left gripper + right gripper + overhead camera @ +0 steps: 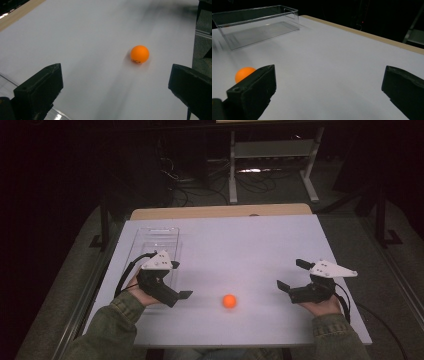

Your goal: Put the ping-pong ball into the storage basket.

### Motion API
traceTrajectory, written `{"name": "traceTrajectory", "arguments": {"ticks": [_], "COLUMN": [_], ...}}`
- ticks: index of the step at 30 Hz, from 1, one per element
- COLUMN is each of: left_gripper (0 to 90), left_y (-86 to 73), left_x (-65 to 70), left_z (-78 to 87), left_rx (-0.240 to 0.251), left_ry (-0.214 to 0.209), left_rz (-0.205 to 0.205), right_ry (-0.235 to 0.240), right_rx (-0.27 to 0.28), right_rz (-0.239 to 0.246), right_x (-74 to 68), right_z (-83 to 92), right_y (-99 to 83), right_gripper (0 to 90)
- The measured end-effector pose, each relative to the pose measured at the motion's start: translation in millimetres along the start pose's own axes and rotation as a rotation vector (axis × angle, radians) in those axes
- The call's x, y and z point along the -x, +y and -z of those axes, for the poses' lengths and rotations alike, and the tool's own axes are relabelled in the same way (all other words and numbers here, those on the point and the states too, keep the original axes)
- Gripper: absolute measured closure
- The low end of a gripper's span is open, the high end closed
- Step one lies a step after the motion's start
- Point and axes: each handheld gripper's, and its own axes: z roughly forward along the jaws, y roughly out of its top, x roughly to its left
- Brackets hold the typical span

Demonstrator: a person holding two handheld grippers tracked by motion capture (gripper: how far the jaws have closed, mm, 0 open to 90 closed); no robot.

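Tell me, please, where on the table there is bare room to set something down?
The widest bare stretch of the table lies right of the clear tray, beyond the orange ball and the right gripper, out to the far edge. The near strip in front of the ball is also bare. It is crowded at the left, where the left gripper sits beside the tray.

dim room, table (250,245) lit from above; motion blur, soft shadows.

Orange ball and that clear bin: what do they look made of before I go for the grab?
Orange ball: probably light plastic, matte and smooth, with small dark print low on it, like a table-tennis ball. Clear bin: likely rigid acrylic or similar plastic, see-through and glossy, with straight thin walls that catch light along their edges.
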Motion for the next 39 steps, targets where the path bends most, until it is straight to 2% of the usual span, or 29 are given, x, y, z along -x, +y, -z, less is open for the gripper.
{"name": "traceTrajectory", "arguments": {"ticks": [13, 25, 39], "left_gripper": [0.0, 0.0, 0.0], "left_y": [14.2, 26.1, 29.1], "left_x": [-0.7, -1.9, -2.2], "left_z": [-12.3, -24.1, -36.4], "left_rx": [-0.059, -0.106, -0.159], "left_ry": [-0.059, -0.081, -0.111], "left_rz": [-0.008, -0.017, -0.026], "right_ry": [-0.001, 0.005, -0.003], "right_rx": [0.005, 0.001, 0.015], "right_rz": [0.005, 0.008, 0.009], "right_x": [0.0, -1.0, -0.5], "right_z": [0.6, 0.1, 1.2], "right_y": [0.2, 0.1, 0.5], "right_gripper": [0.0, 0.0, 0.0]}}
